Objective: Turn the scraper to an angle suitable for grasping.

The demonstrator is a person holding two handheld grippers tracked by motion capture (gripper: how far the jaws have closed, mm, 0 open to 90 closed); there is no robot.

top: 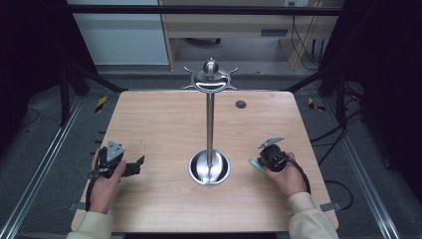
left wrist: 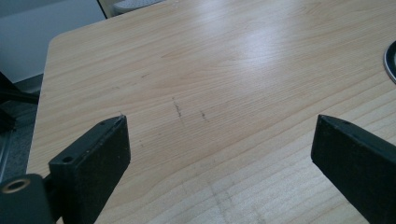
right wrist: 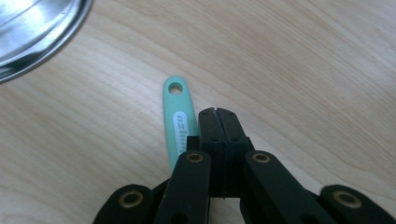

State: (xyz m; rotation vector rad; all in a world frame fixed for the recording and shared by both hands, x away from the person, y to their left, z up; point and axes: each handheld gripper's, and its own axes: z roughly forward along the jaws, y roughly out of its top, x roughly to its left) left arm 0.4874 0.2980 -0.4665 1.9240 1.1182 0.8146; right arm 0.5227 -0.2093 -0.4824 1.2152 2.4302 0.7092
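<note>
A mint-green tool handle [right wrist: 179,122] with a hanging hole lies flat on the wooden table [top: 164,124]; its other end is hidden under my right gripper. My right gripper [right wrist: 218,113] is shut, its jaws pressed together just right of the handle with nothing between them. From above, the handle [top: 255,164] shows at the left of the right gripper [top: 262,158]. A steel stand's round base [top: 209,168] carries a pole up to a hooked top [top: 210,77]. My left gripper [left wrist: 219,140] stands open over bare wood, left of the base [top: 135,166].
The stand's base rim [right wrist: 32,28] lies close to the handle's tip, and its edge [left wrist: 391,60] shows at the far right of the left gripper view. A small dark grommet [top: 241,104] sits in the table's far right part.
</note>
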